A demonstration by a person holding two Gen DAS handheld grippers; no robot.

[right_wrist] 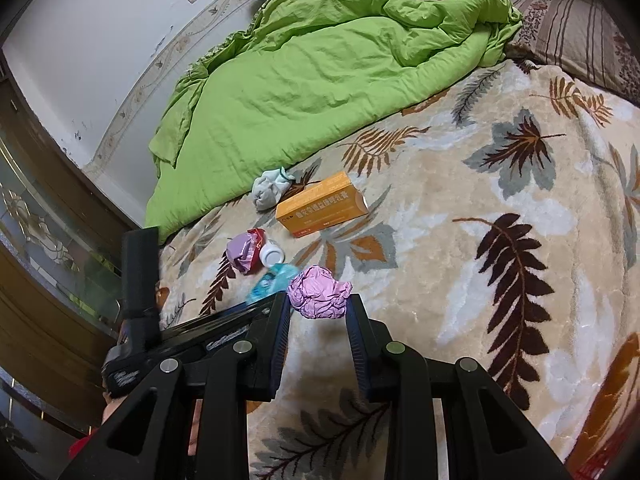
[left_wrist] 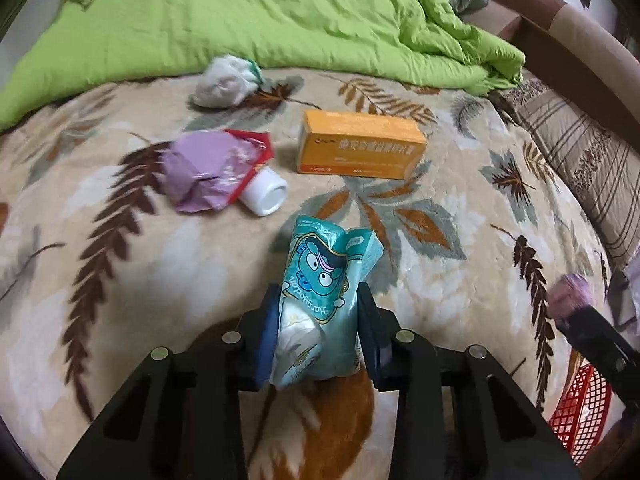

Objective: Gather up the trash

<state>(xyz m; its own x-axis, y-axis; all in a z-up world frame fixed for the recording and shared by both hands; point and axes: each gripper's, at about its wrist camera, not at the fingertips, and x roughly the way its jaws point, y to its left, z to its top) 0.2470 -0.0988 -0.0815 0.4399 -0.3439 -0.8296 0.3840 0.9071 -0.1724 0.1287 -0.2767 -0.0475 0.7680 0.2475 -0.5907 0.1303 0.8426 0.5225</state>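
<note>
Gripping a teal tissue packet (left_wrist: 320,300) in the closed left gripper (left_wrist: 318,332) and a crumpled purple wrapper (right_wrist: 318,298) in the closed right gripper (right_wrist: 318,312) above the leaf-print blanket (left_wrist: 420,288), probably mid-collection, needing transfer next to the red mesh basket (left_wrist: 582,412).

The red mesh plastic basket (left_wrist: 580,412) is cut off at the edge, and the white plastic bottle (left_wrist: 266,196) sits half buried under the crumpled purple wrapper (left_wrist: 200,172).

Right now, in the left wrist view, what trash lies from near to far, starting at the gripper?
Teal tissue pack in the left gripper → white bottle → orange box → grey-white wad.
</note>
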